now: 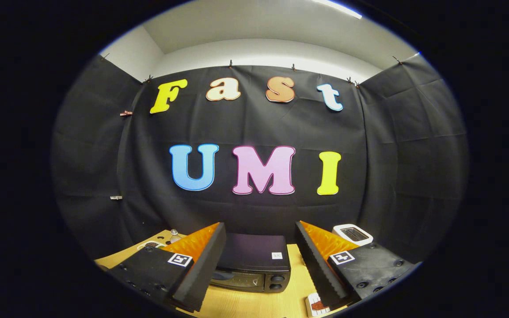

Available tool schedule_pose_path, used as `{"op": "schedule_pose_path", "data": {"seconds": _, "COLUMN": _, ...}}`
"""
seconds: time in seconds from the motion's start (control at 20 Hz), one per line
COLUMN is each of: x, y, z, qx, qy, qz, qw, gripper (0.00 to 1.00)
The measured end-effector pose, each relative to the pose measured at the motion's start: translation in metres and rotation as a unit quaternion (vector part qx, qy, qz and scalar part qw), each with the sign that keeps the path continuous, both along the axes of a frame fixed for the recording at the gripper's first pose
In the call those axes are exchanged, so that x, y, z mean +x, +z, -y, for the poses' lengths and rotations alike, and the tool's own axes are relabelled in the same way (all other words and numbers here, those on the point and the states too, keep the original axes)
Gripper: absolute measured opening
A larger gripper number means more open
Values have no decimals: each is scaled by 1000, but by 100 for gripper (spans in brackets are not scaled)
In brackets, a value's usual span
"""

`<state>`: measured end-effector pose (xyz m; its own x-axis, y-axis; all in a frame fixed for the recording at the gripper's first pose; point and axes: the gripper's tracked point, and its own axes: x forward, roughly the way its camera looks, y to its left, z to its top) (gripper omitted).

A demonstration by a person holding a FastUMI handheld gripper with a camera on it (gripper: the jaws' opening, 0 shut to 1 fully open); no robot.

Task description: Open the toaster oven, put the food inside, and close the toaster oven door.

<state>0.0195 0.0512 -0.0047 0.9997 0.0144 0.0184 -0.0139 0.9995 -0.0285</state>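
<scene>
A toaster oven [254, 263] sits on the desk [254, 304] between and just beyond the parted jaws of the gripper [259, 265], a toaster [352, 234] behind it to the right, and what may be food [317, 304] nearer, right.

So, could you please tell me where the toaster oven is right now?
In the gripper view, the black box-shaped toaster oven sits on the light wooden table, just ahead of the open tongs, door closed.

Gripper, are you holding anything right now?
Nothing. The gripper is open, its fingers wide apart with the toaster oven seen between and beyond them, untouched.
</scene>
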Motion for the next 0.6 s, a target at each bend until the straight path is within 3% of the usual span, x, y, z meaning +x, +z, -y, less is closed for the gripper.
{"op": "schedule_pose_path", "data": {"seconds": 0.25, "x": 27, "y": -47, "z": -34, "qx": 7, "qy": 0, "qz": -52, "qw": 999, "gripper": 96}}
{"op": "schedule_pose_path", "data": {"seconds": 0.6, "x": 70, "y": -136, "z": -57, "qx": 35, "qy": -33, "qz": -151, "qw": 987, "gripper": 96}}
